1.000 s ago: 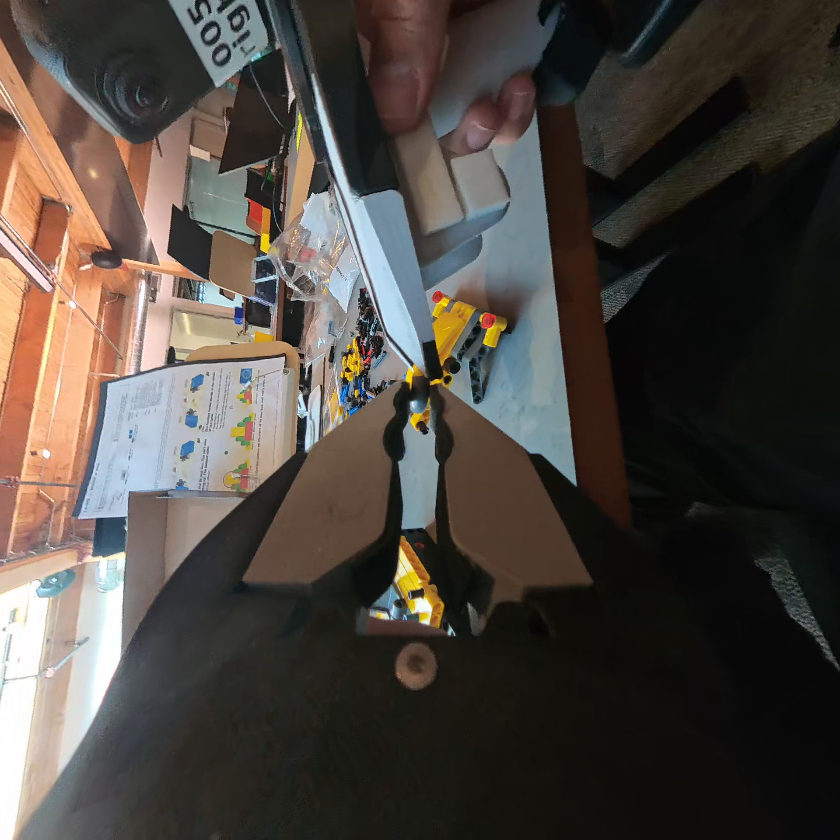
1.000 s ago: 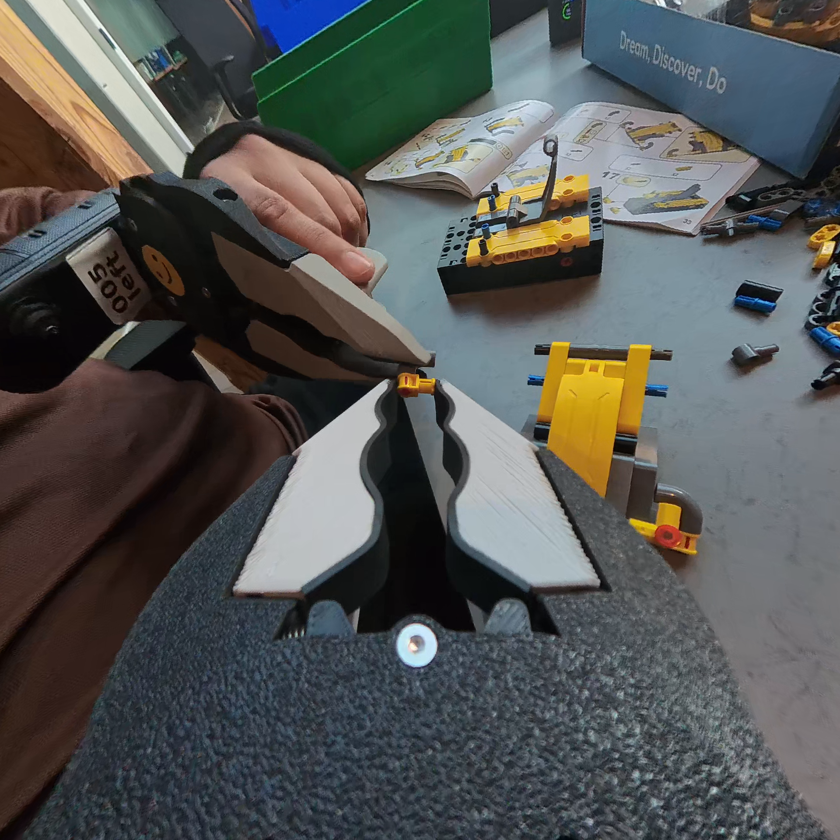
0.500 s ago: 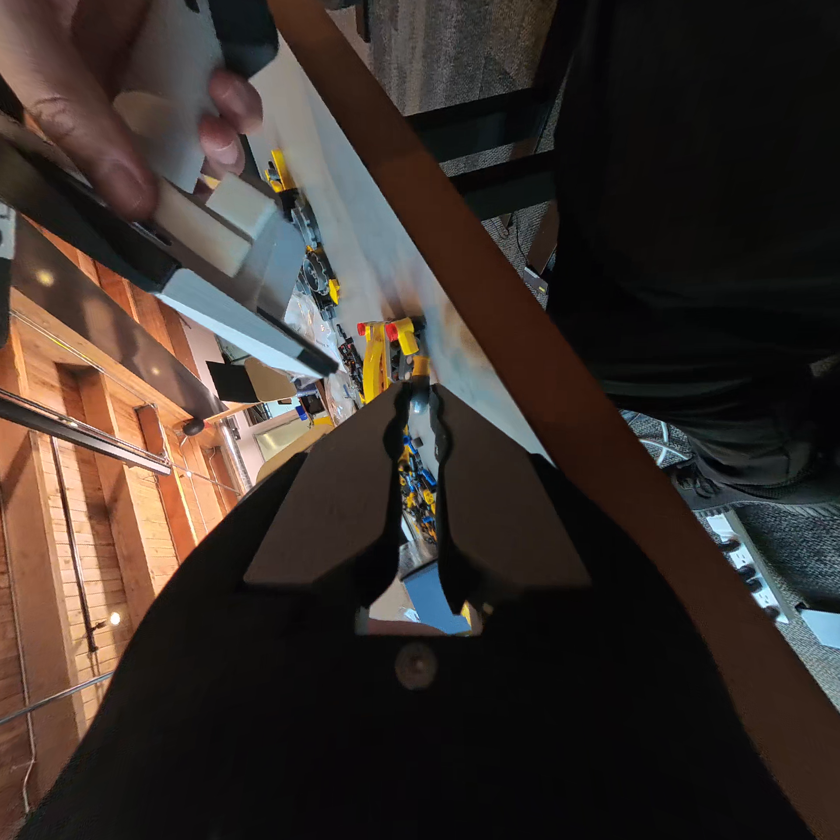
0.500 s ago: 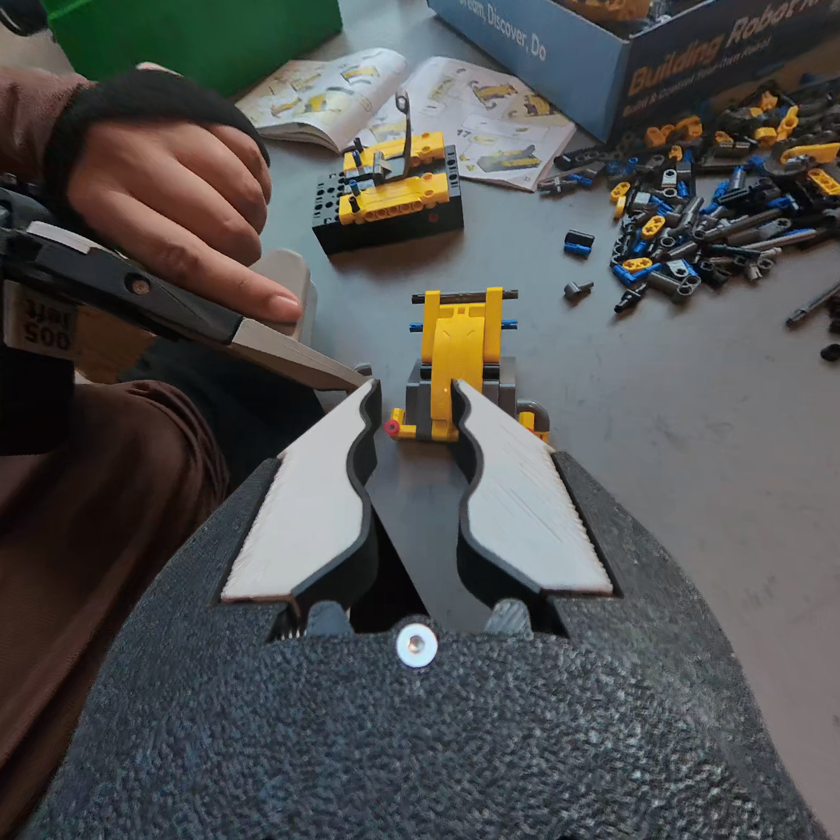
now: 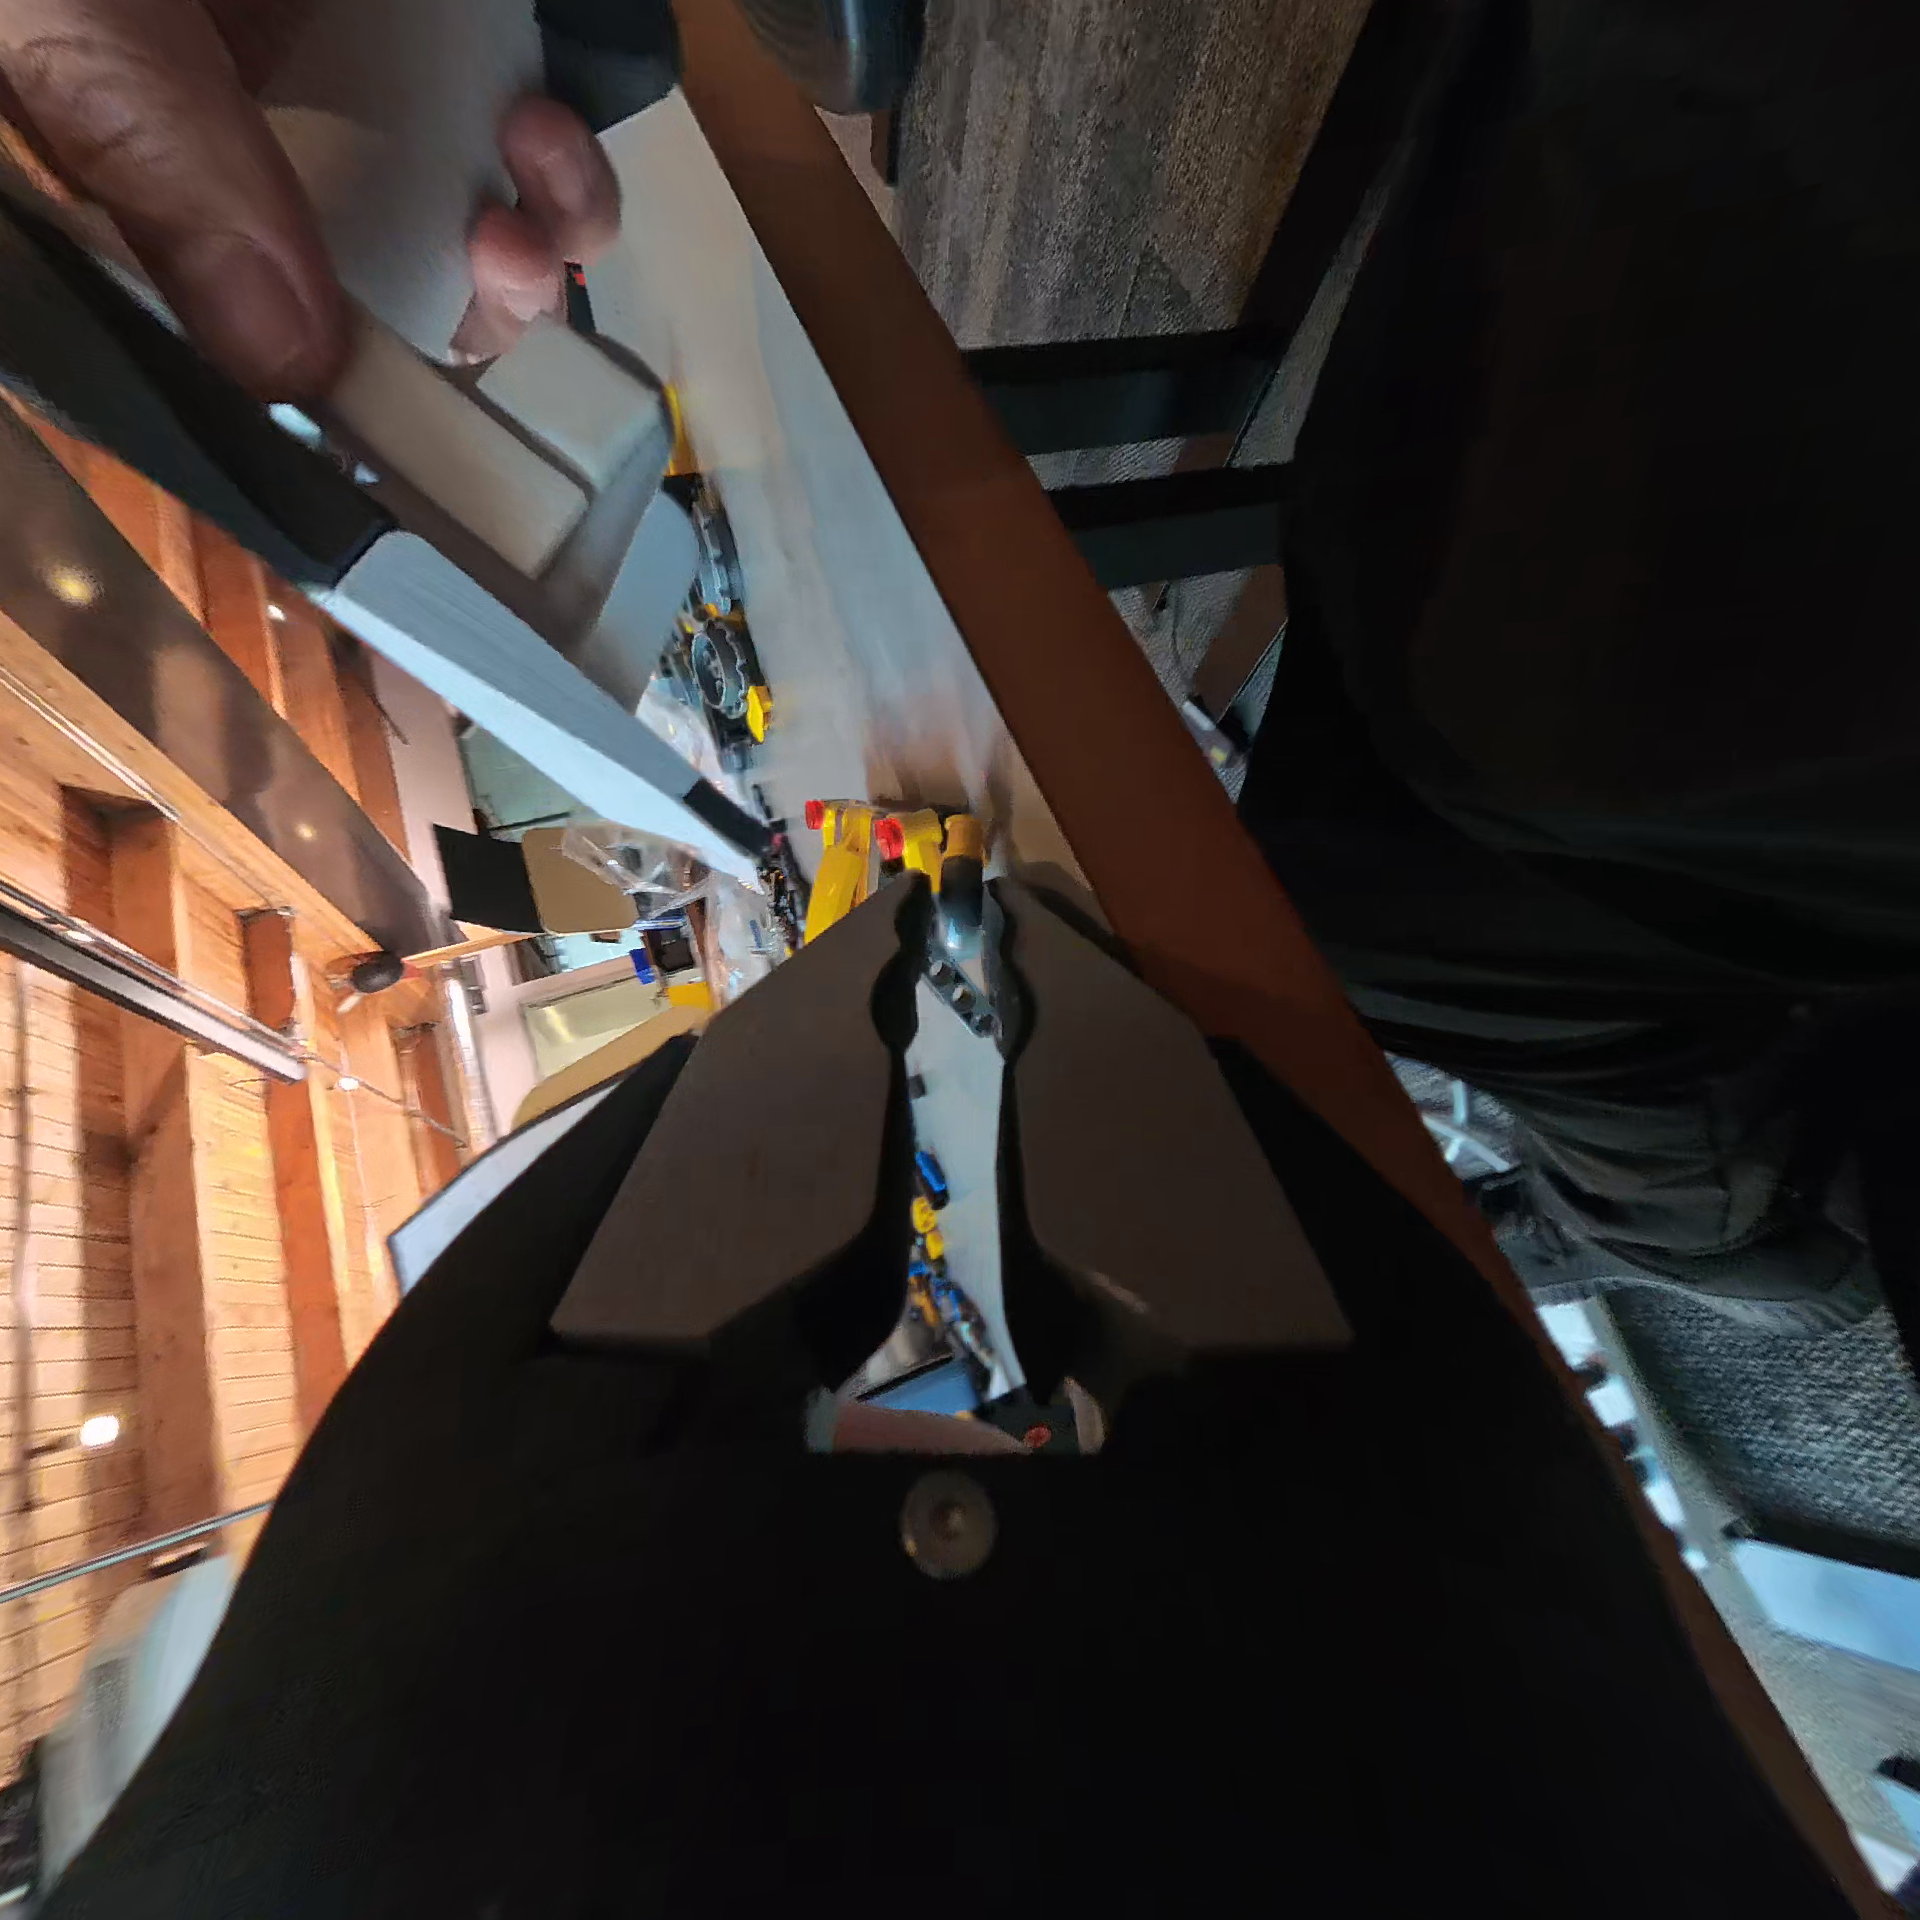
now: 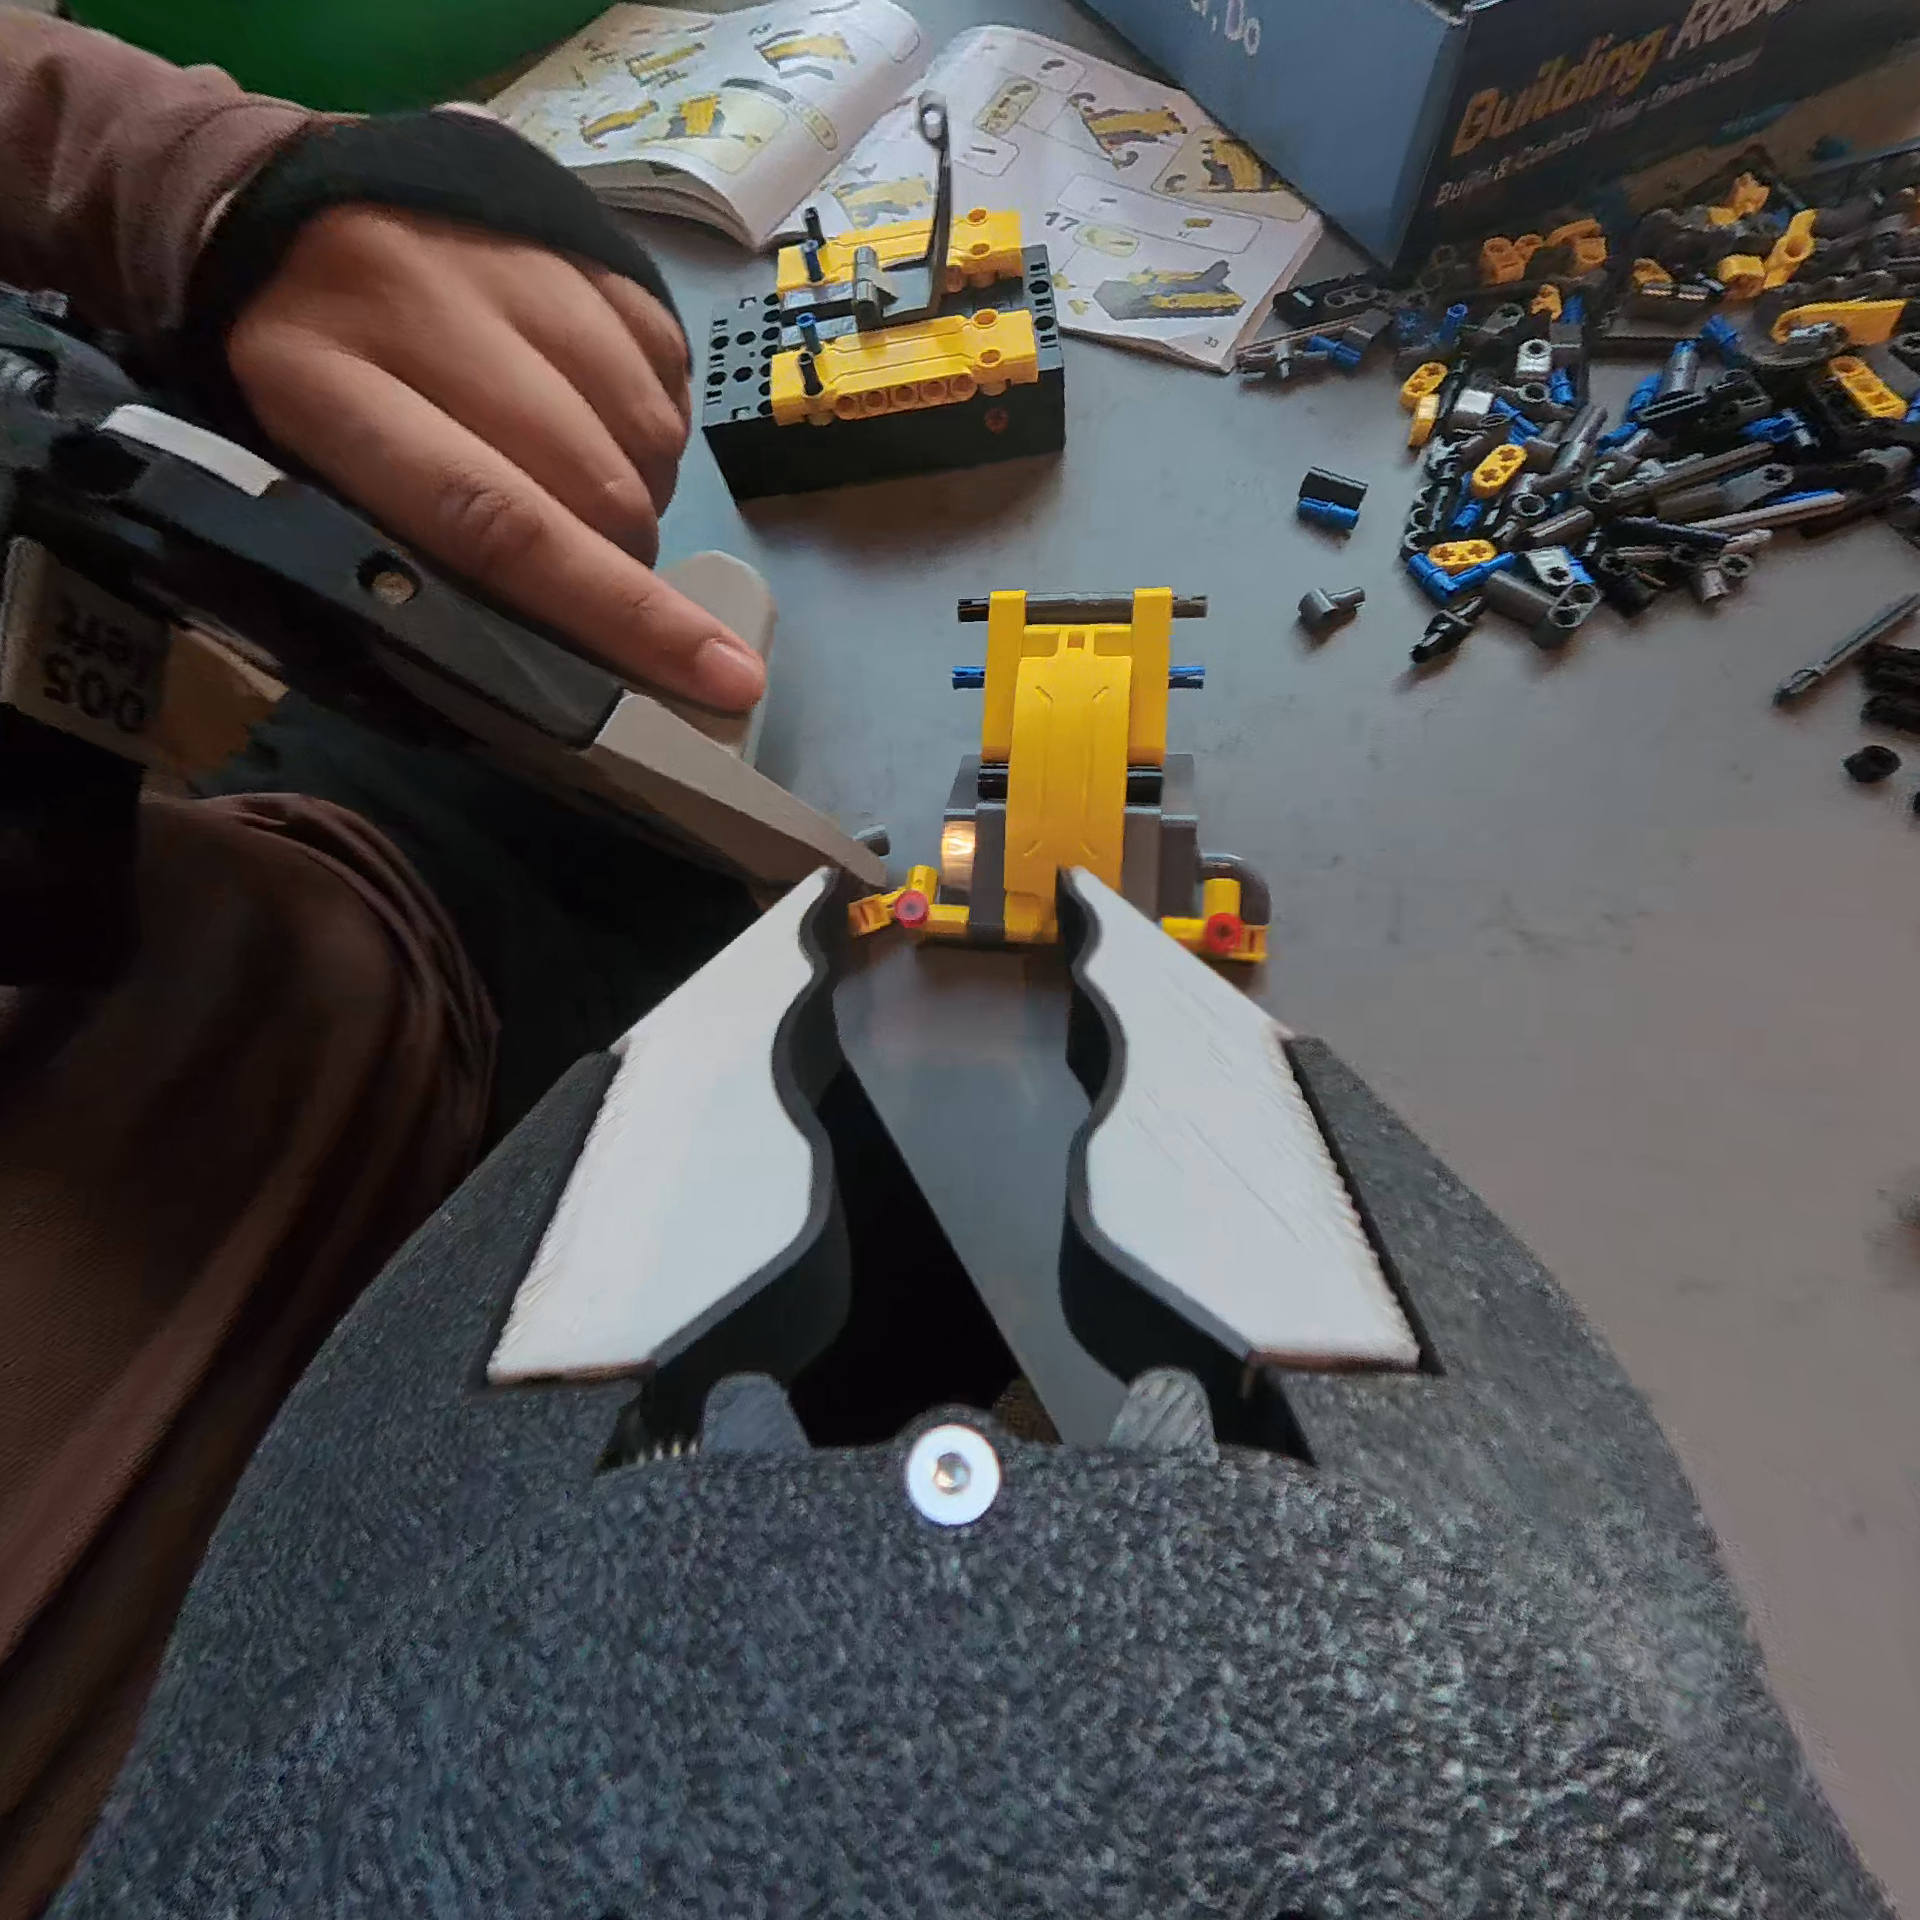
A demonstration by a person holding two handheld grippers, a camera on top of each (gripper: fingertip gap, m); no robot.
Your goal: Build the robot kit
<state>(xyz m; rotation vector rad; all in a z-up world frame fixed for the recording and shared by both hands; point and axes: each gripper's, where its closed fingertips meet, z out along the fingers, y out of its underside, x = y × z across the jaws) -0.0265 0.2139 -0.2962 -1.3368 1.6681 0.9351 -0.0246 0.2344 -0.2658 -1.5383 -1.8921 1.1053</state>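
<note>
A yellow and grey brick vehicle model (image 6: pixel 1070 748) stands on the grey table (image 6: pixel 1507 987). My right gripper (image 6: pixel 951 894) is open, with its fingertips on either side of the model's near end. My left gripper (image 5: pixel 961 904) is shut on a small grey curved piece (image 5: pixel 958 920) at the model's (image 5: pixel 847 862) left corner, next to a yellow part with a red pin (image 6: pixel 906 910). In the right wrist view the left gripper (image 6: pixel 868 873) comes in from the left, held by a hand (image 6: pixel 468 395). The right gripper's finger (image 5: pixel 540 696) shows in the left wrist view.
A black block with yellow beams (image 6: pixel 883 384) stands behind the model. An open instruction booklet (image 6: pixel 1091 135) and a blue box (image 6: pixel 1455 125) lie at the back. A pile of loose parts (image 6: pixel 1610 447) is at the right. The table's wooden edge (image 5: pixel 1091 727) runs close by. About 4 cm separates my left fingertips from my right.
The right gripper has opened and dropped to the model's near end. The left gripper has carried its small piece from mid-air down to the model's left corner.
</note>
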